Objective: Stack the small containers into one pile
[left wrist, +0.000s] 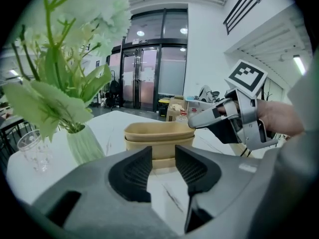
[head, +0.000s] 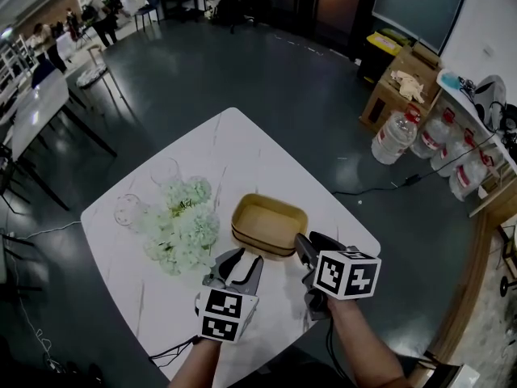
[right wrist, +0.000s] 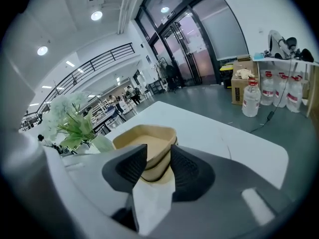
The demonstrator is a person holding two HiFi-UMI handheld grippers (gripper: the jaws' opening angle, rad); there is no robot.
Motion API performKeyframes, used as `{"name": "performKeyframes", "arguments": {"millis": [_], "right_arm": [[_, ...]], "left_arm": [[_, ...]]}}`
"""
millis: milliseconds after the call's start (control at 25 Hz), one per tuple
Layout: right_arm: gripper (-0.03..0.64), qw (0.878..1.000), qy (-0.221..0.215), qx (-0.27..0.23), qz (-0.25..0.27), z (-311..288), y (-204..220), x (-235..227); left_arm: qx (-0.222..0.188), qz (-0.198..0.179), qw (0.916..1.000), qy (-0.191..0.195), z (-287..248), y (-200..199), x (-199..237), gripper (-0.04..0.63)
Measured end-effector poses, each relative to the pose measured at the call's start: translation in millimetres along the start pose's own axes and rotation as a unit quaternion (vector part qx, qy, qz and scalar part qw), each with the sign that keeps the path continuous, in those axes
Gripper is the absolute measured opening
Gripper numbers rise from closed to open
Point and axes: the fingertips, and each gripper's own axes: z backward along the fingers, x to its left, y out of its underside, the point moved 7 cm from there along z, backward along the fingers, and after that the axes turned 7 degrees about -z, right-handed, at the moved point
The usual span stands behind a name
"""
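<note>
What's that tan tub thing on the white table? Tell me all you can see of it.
It is a pile of shallow tan containers, at least two nested one inside the other, rounded-rectangular, looking like pressed paper or fibre. The top one is open and empty. The pile stands upright on the white marbled table, beside the pale flowers. The right gripper has open jaws at its near corner; whether they touch it is unclear.

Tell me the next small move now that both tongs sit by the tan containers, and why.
Probably ease the right tongs straight back from the containers. They already sit nested in one pile on the table, the right tongs and the left tongs are open and grip nothing, and I see no loose container elsewhere.
</note>
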Motion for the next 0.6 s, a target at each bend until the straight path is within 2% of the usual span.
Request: {"name": "performKeyframes", "arguments": {"millis": [120, 280, 480, 600], "right_arm": [[0.14, 1.0, -0.008, 0.002, 0.004, 3.5, 6.0, 3.5], [0.123, 1.0, -0.01, -0.004, 0.009, 10.7, 10.5, 6.6], [0.123, 1.0, -0.008, -0.016, 0.004, 19.0, 22.5, 11.6], [0.123, 1.0, 0.004, -0.028, 0.011, 27.8, 25.5, 16.0]], "left_arm": [[-0.005, 0.007, 1.0, -0.002, 7.2, 2.9, -0.4, 0.144], [-0.005, 0.029, 0.9994, 0.017, 16.8, 7.2, -6.9, 0.129], [0.005, 0.032, 0.9992, 0.022, 32.9, 22.6, -8.3, 0.106], [-0.003, 0.033, 0.9992, 0.025, 43.8, 25.2, -9.1, 0.096]]}}
